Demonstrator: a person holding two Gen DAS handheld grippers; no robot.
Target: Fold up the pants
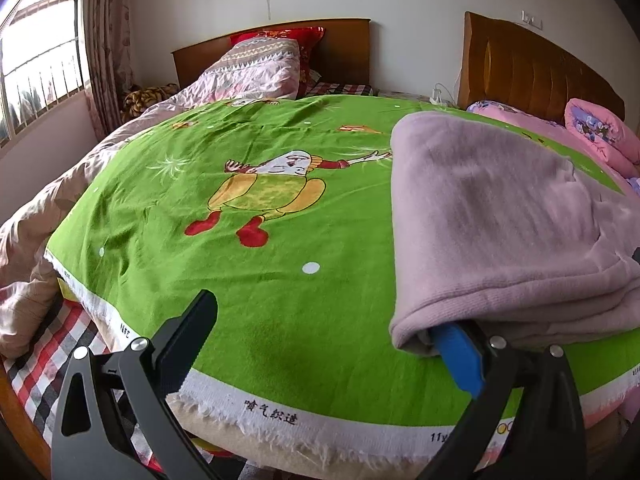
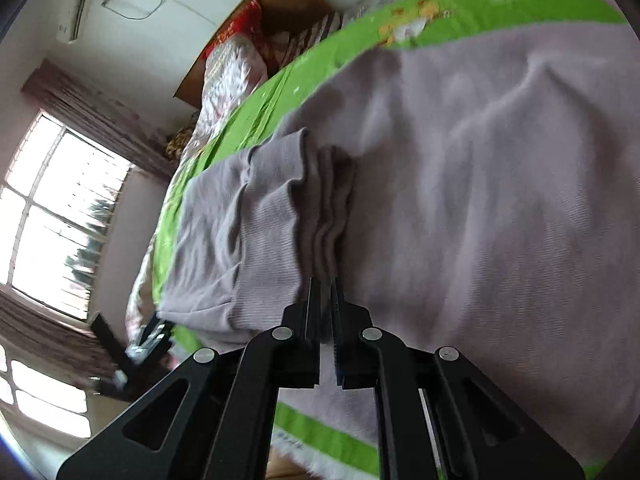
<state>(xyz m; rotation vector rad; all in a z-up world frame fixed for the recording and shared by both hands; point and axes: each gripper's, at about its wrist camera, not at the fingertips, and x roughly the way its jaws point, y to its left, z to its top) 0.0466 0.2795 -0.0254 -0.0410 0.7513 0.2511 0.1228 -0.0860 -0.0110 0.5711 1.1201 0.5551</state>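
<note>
The mauve knit pants (image 1: 492,216) lie folded on the green cartoon blanket (image 1: 248,216), at the right of the left wrist view. My left gripper (image 1: 320,336) is open. Its right finger with the blue pad (image 1: 460,356) is tucked under the near ribbed edge of the pants; its left finger (image 1: 188,332) stands free over the blanket. In the right wrist view, which is rolled sideways, my right gripper (image 2: 326,296) is shut on the stacked ribbed edges of the pants (image 2: 480,184). The left gripper shows small at the left (image 2: 132,344).
The blanket (image 2: 248,108) covers a bed with a wooden headboard (image 1: 532,68). A pink quilt (image 1: 248,72) and red pillow (image 1: 280,36) lie behind, pink floral bedding (image 1: 600,132) at the right. A window (image 1: 36,60) with curtains is at the left. The frayed blanket edge (image 1: 280,420) hangs near me.
</note>
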